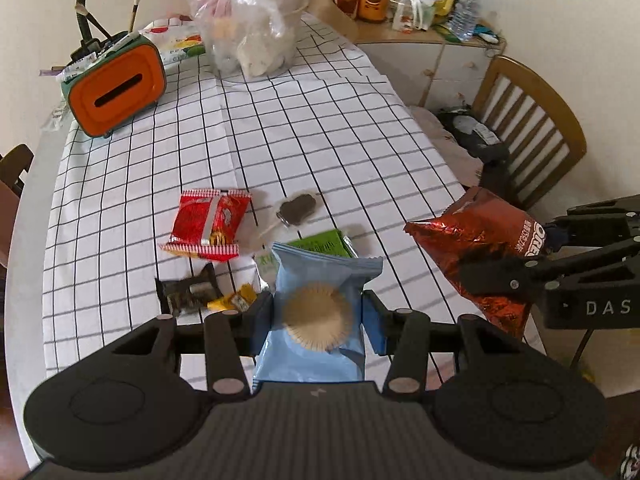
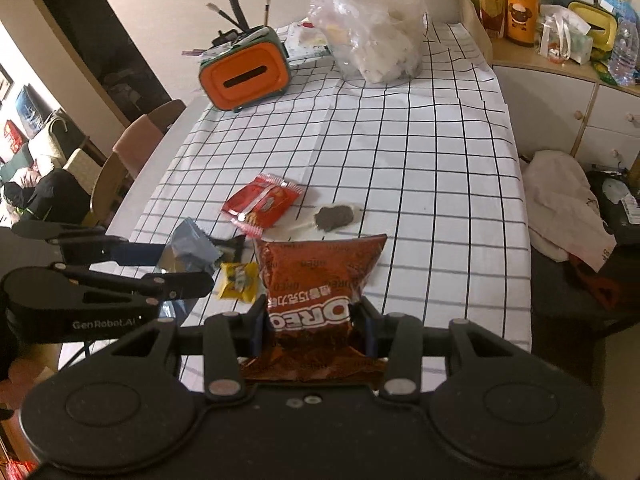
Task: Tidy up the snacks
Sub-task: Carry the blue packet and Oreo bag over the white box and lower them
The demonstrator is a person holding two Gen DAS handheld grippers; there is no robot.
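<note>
Foil-red Oreo bag sat clamped low between the right gripper fingers, jaws narrowed onto its bottom half, top hanging free toward 12 o'clock. Pale blue cake packet was pinched the same way in the left gripper, pads pressing its sides, printed cake face up.

Risks: both are slick, air-puffed pouches gripped off-centre; a fast swing could let either slide out or rotate in the pads. The two grippers were just beside each other, so the bags could collide.

Both packs were held above the checked tablecloth. On the cloth at 11 o'clock lay the red snack pack, at 12 a dark lollipop, probably wrapped, and a green packet behind the blue one. Small dark and yellow sweets sat at 9 o'clock.
</note>
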